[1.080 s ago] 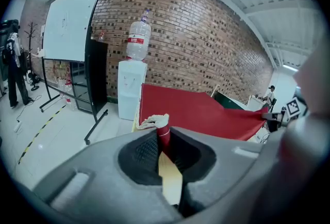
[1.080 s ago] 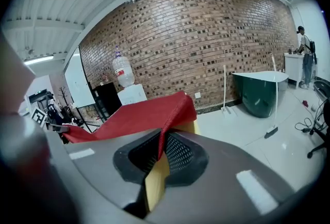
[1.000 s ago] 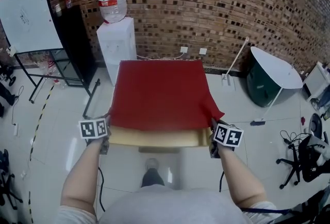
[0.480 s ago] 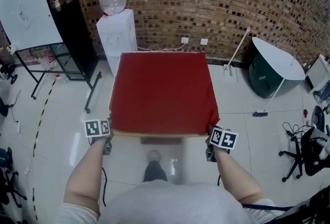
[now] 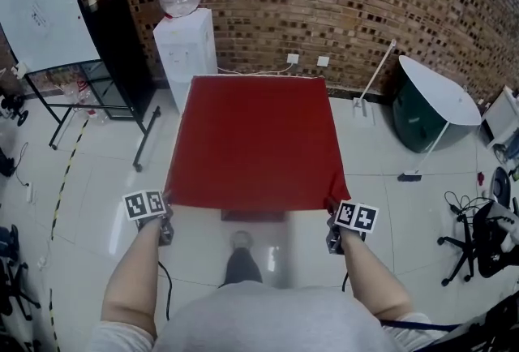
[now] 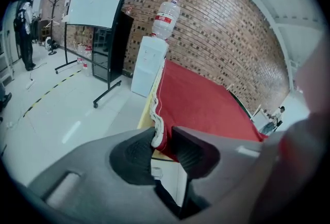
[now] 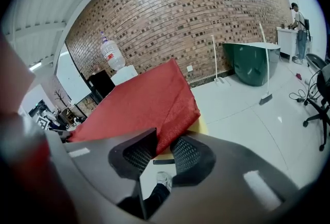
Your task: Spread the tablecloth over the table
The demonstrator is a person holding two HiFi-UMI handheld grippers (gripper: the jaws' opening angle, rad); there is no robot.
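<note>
now letting go: the near hem is lying over the front edge

compared with a second ago, the red tablecloth [image 5: 255, 139] is lying flat across the whole tabletop [image 7: 200, 126]. the pale strip that was showing along the near side is now covered, and the near hem is hanging just past that edge. both grippers are sitting lower and closer to the person than before.

the left gripper [image 6: 164, 145] has just been opening its jaws. they are standing narrowly apart, with the white-backed near-left corner dangling between them, no longer pinched. the right gripper [image 7: 164, 152] has been opening likewise. its jaws are standing a little apart around the near-right corner, and a shoe [image 7: 164, 180] is showing through the gap.

judging from this, the spreading is all but finished. what is remaining is to draw the grippers clear without dragging the corners. the near-right corner is looking slightly bunched and may need smoothing.

the tabletop is showing only as a pale yellow sliver beneath the corners. around it, a glossy white tiled floor [image 5: 89, 180] is reflecting the lights. a brick wall [image 5: 340, 2] is running behind, with a water dispenser [image 5: 186, 46] standing against it beyond the far-left corner. a whiteboard [image 5: 45, 10] is standing at far left, a white-topped green table [image 5: 430, 111] at right, and an office chair [image 5: 486, 241] near the right edge.
</note>
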